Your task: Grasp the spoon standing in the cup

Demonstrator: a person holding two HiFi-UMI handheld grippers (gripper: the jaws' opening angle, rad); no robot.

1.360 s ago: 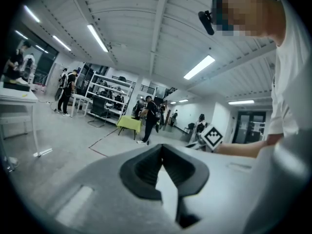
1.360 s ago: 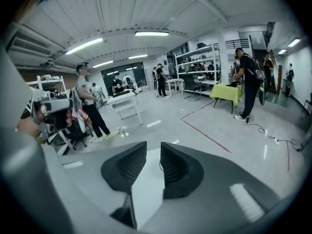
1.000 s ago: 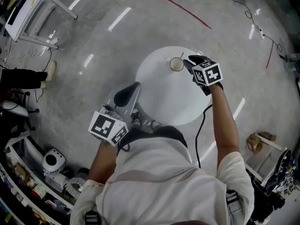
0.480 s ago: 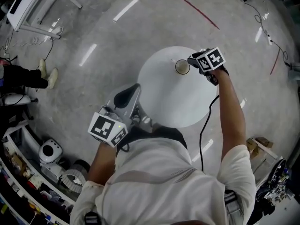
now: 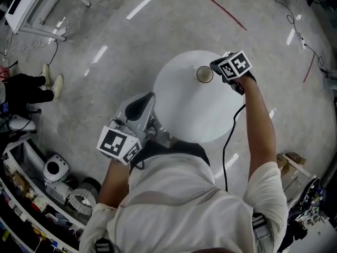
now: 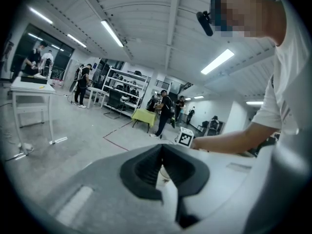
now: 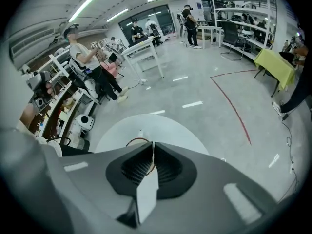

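A small tan cup (image 5: pixel 204 74) stands near the far edge of the round white table (image 5: pixel 189 109). My right gripper (image 5: pixel 213 66) reaches in from the right, its tips at the cup's right rim. In the right gripper view the jaws (image 7: pixel 152 147) are closing over the cup's dark rim (image 7: pixel 136 141). The pads are almost together, with a thin pale sliver of the spoon's handle between them. The rest of the spoon is hidden. My left gripper (image 5: pixel 151 98) hangs off the table's left edge. It is shut (image 6: pixel 162 152) and holds nothing.
A black cable (image 5: pixel 229 136) trails from the right gripper down past the table. On the concrete floor are a white desk (image 5: pixel 29 7) at far left, a person's legs (image 5: pixel 26 86), a red line (image 5: pixel 216 4), clutter (image 5: pixel 52 173) at lower left and a cardboard box (image 5: pixel 289 162).
The right gripper has moved up and in to the cup's right rim and has stayed there for the last half second. The left gripper has hardly moved.
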